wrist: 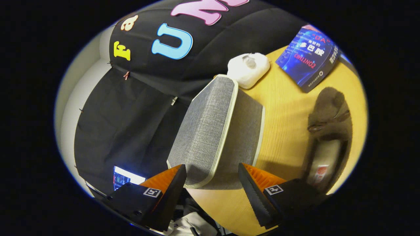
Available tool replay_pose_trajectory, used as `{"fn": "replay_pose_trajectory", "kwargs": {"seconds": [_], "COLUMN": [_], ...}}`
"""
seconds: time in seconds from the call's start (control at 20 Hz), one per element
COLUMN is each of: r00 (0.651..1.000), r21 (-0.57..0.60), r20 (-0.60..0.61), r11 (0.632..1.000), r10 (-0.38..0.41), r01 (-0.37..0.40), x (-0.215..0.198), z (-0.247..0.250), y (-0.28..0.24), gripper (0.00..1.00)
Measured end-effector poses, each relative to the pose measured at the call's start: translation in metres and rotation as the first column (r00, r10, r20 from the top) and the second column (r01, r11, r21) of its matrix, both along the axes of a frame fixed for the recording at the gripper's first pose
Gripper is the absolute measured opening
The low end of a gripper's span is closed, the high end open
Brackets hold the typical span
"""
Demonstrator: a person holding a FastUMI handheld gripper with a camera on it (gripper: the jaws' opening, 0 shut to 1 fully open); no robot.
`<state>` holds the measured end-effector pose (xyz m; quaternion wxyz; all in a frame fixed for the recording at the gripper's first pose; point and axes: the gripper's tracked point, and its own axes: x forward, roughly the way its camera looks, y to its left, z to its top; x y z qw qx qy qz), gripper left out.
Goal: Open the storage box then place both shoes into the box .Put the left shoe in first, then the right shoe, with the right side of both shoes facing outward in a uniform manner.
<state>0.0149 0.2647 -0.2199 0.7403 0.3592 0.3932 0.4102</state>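
The gripper [212, 177] has its fingers spread apart, one on each side of the near end of the grey fabric storage box [213, 131]; neither finger visibly presses on the box. The box lies on the wooden table [285, 131] and runs from the fingers toward 12 o'clock, its pale-edged lid seemingly not yet lifted, though whether it is fully closed cannot be told. A dark shoe [328, 137] lies on the table at about 3 o'clock from the box, well apart from it, sole inner facing up. Beyond the box, near 1 o'clock, sits a white crumpled object [247, 68], and further out a blue book [308, 59].

The opening step looks to be in hand. The next move likely calls for closing on the lid's rim and raising it before any shoe is fetched.
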Motion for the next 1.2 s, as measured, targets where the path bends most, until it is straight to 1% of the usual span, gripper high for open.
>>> {"fn": "replay_pose_trajectory", "kwargs": {"seconds": [0.1,0.15,0.3,0.35,0.4,0.5,0.55,0.6,0.75,0.8,0.85,0.9,0.95,1.05,1.15,1.2], "r00": [0.999,0.996,0.974,0.966,0.964,0.963,0.959,0.954,0.944,0.936,0.926,0.919,0.914,0.903,0.903,0.900], "r21": [0.069,0.114,0.249,0.273,0.282,0.293,0.302,0.311,0.323,0.331,0.334,0.340,0.327,0.324,0.313,0.317], "r20": [-0.045,-0.084,-0.228,-0.257,-0.264,-0.271,-0.283,-0.297,-0.328,-0.350,-0.374,-0.389,-0.403,-0.429,-0.427,-0.434], "r11": [0.997,0.993,0.967,0.958,0.955,0.953,0.950,0.948,0.944,0.940,0.939,0.937,0.941,0.939,0.943,0.941], "r10": [0.024,0.028,-0.004,-0.012,-0.014,-0.002,0.013,0.028,0.041,0.047,0.052,0.062,0.052,0.035,0.037,0.037], "r01": [-0.021,-0.018,0.062,0.084,0.091,0.085,0.076,0.069,0.071,0.077,0.082,0.080,0.091,0.117,0.110,0.114], "x": [0.001,-0.001,0.012,0.017,0.020,0.018,0.013,0.011,0.012,0.011,0.012,0.012,0.011,0.015,0.010,0.016], "z": [-0.001,-0.002,0.000,0.003,0.002,0.002,0.003,0.003,0.004,0.005,0.005,0.007,0.006,0.013,0.017,0.017], "y": [0.004,0.004,0.003,0.003,0.007,0.016,0.015,0.017,0.019,0.017,0.016,0.016,0.013,0.010,0.017,0.016], "gripper": [0.98,0.98,0.98,0.98,0.98,0.98,0.95,0.95,0.72,0.69,0.57,0.53,0.49,0.27,0.19,0.19]}}
